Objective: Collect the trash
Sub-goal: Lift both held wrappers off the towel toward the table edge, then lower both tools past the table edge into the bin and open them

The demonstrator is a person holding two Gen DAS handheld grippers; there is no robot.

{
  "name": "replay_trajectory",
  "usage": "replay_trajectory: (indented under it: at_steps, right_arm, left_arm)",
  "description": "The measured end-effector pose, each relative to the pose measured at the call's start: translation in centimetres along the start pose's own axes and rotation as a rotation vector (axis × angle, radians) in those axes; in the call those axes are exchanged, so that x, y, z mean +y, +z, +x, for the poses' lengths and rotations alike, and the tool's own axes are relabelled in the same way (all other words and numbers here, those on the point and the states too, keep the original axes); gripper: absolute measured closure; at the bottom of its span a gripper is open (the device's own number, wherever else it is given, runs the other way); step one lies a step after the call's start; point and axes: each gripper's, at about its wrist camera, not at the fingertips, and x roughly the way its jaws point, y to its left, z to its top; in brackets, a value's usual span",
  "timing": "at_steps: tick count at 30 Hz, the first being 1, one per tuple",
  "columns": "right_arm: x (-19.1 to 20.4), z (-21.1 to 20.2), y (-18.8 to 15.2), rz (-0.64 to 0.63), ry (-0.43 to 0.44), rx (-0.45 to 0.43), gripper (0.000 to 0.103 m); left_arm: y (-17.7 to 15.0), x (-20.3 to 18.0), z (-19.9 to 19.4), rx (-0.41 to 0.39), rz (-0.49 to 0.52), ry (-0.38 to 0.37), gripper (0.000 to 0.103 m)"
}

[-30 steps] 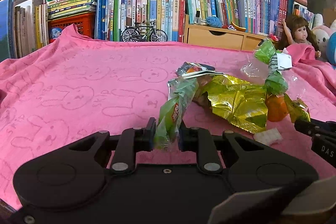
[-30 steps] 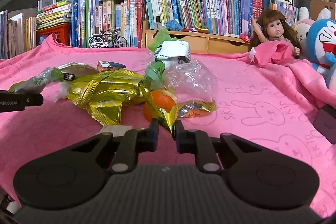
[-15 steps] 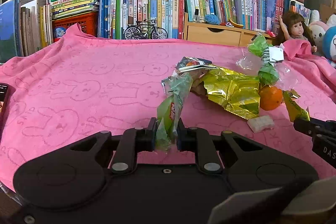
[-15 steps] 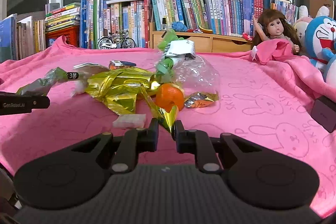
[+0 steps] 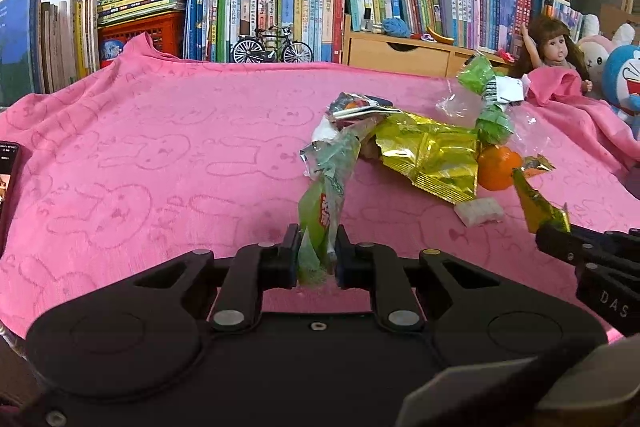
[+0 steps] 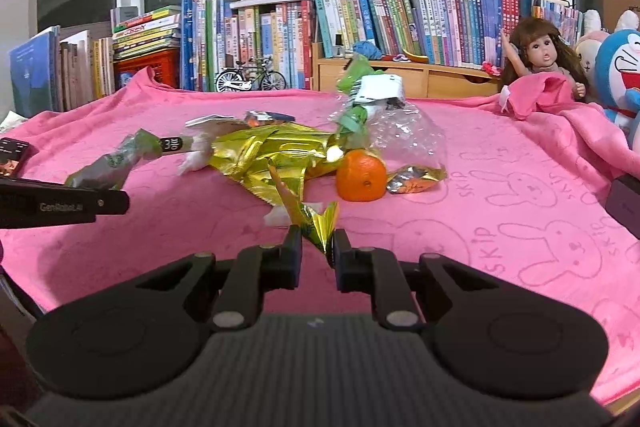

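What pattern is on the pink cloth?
Outlined rabbits on the pink cloth, clearest in the right wrist view.

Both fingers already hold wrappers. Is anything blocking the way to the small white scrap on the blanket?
Nothing stands in front of the white scrap; it lies alone on the pink blanket, apart from the orange. But the left gripper holds the green wrapper and the right gripper the gold one.

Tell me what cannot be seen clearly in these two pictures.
- Dark phone-like object: cut off by the left edge, left wrist view.
- Small white packet: mostly hidden behind the gold foil strip, right wrist view.
- Book spine titles: too small to read.
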Motion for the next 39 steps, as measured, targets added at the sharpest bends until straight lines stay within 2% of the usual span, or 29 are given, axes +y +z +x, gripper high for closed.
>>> replay_trajectory:
  at_steps: [12, 18, 27, 39]
  right_arm:
    - [1.0, -1.6, -0.6, 0.010, 0.052, 0.003, 0.082]
    - [1.9, -3.4, -2.3, 0.012, 0.079, 0.013, 0.082]
    - [2.4, -6.0, -3.9, 0.039, 0.115, 0.028, 0.082]
    - [3.3, -7.5, -8.7, 0.047, 0.116, 0.147, 0.082]
  left_arm:
    - [-1.1, 0.4, -2.6, 0.001, -0.016, -0.033, 0.089]
    - [-3.5, 0.4, -5.1, 0.000, -0.044, -0.038, 0.089]
    - [-7.2, 0.6, -8.2, 0.055, -0.061, -0.071, 0.089]
    - [-11.6, 0.7, -9.8, 0.199, -0.020, -0.099, 0.089]
